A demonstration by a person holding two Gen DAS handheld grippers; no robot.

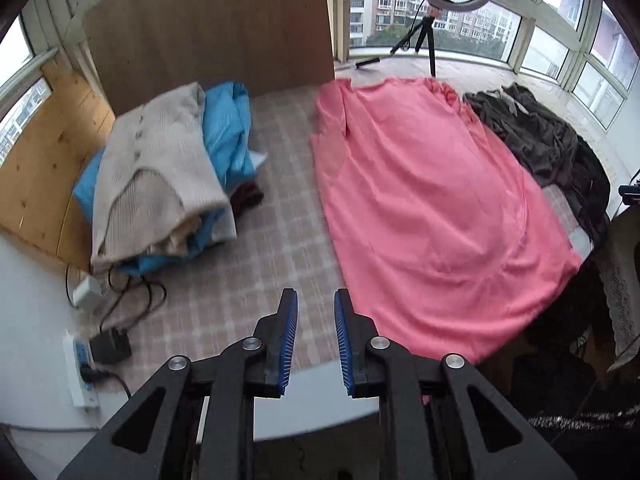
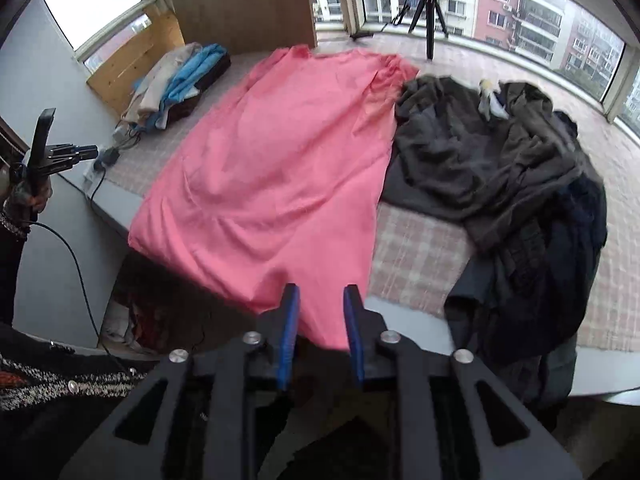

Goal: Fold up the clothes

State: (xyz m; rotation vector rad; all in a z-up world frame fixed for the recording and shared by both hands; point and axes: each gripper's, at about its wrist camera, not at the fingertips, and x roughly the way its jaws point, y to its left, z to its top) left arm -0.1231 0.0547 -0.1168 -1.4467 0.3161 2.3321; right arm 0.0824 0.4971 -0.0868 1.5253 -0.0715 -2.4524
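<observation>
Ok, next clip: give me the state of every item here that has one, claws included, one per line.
Left claw: open, holding nothing, above the checked cover.
Right claw: open, holding nothing, over the near hem.
Pink garment: spread flat, unfolded, near edge hanging over the table edge.
Beige knit cardigan: folded, on top of the stack.
Blue garment: folded, under the cardigan.
Dark clothes: crumpled pile, unfolded.
Power strip: plugs inserted.

Garment (image 1: 432, 200): plain salmon pink. Mat (image 1: 256, 280): beige-pink plaid, pale check lines. Cardigan (image 1: 156, 176): cream, ribbed. Fabric beneath (image 1: 228, 128): bright blue. Pile (image 2: 500, 168): dark olive-grey and navy. Gripper pads (image 1: 290, 340): blue, black frames. Board (image 1: 208, 28): brown wood grain.
</observation>
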